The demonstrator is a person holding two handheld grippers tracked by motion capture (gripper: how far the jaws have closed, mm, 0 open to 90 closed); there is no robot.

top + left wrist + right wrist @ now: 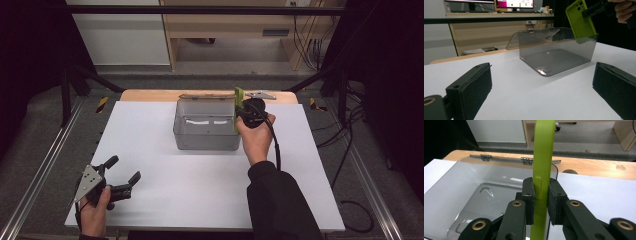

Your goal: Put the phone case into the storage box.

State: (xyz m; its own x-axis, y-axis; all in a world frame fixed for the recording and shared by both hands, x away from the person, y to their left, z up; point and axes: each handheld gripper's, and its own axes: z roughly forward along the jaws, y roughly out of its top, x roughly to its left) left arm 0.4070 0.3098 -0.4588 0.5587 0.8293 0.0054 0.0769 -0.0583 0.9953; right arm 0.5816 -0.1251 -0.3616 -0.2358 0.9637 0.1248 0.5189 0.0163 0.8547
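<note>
At upper centre of high view, right hand-held gripper (240,111) clamps green phone case (238,107) edge-on over clear box (205,127) right wall — case may strike rim, tip outside onto worktop (165,185). Left hand-held gripper (122,175) wide, empty, lower left.

Grey floor (230,65), wooden desk (235,25), white cabinet (122,37), monitors (514,3), black frame bars (200,10).
</note>
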